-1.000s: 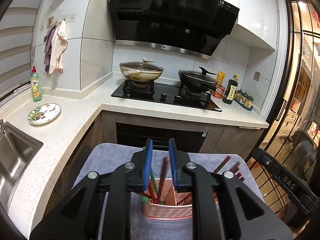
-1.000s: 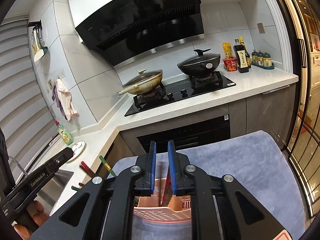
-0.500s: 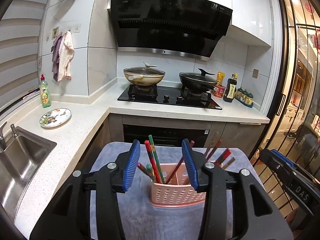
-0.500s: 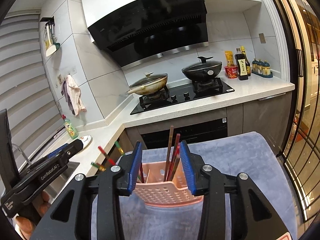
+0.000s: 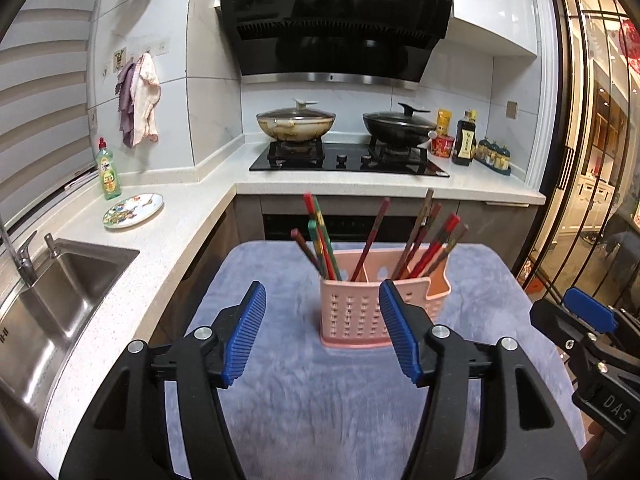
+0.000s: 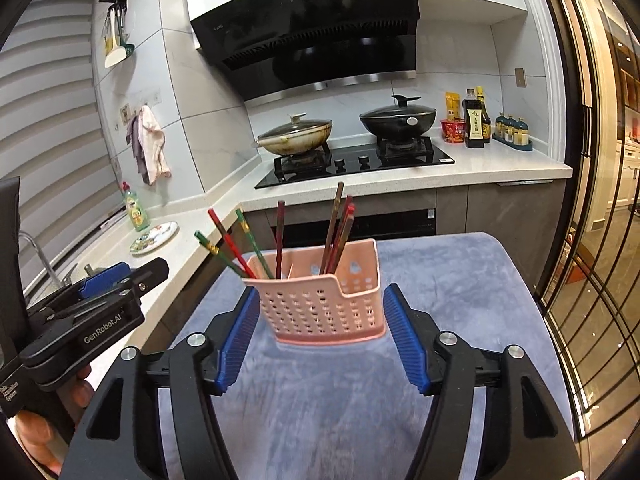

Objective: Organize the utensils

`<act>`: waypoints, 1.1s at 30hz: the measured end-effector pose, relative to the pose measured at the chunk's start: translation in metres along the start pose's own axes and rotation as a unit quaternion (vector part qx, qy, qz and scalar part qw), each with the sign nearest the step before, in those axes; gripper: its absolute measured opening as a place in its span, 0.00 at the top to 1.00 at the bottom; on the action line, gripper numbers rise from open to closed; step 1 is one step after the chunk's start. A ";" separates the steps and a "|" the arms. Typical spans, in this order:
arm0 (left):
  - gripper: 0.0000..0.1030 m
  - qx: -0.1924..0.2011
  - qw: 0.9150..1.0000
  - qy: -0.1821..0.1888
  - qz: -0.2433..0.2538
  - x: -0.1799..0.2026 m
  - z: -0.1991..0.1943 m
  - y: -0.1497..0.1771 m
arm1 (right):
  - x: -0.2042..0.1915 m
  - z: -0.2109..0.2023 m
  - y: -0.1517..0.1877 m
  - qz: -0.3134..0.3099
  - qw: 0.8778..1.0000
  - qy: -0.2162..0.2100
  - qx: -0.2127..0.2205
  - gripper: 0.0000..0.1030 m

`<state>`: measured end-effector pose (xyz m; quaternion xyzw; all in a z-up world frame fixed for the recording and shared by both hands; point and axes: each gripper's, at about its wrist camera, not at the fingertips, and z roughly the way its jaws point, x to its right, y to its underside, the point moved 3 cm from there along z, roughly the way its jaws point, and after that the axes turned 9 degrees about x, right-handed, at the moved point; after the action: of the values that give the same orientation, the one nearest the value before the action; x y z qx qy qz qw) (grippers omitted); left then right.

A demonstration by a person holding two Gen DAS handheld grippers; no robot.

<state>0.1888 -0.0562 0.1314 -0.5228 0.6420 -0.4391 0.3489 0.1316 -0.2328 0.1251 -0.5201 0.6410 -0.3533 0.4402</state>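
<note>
Both grippers have drawn back from the pink holder (image 5: 374, 308), which a second ago filled the space right in front of their nearly shut pads; their jaws have just been opening, and nothing sits between them.

That holder stands upright on the grey-blue mat (image 5: 320, 408), toward its far edge and roughly midway between its left and right edges. Chopsticks (image 5: 424, 240) lean inside it in two bunches: red and green ones in the left compartment, darker brown and red ones in the right, all tips-down and fanning outward above the rim.

My guess is that the holder is thin perforated plastic, light and fairly stiff, apt to tip or skid on the soft mat if nudged high up; a grip on a side wall low down looks safest. The chopsticks look hard, smooth and slippery, best pinched across the upper shaft where each stands free of its neighbours.

From its own camera, the left gripper (image 5: 322, 334) hovers over the near part of the mat, jaws apart and empty. So does the right gripper (image 6: 318, 338), its pads flanking the holder in its camera's sight without touching it.

Beyond the mat's far edge run the worktop (image 5: 192, 208), the hob with two lidded pans (image 5: 296, 122), and a sink (image 5: 52, 300) at left.
</note>
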 end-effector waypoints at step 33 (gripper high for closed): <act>0.10 -0.065 0.997 -0.032 0.011 -0.001 -0.022 0.073 | 0.005 -0.010 0.073 -0.019 0.997 0.050 -0.056 0.06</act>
<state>0.1429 -0.0456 0.0722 -0.5514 0.6632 -0.3754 0.3395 0.0954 -0.2220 0.0610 -0.5376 0.6709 -0.3507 0.3713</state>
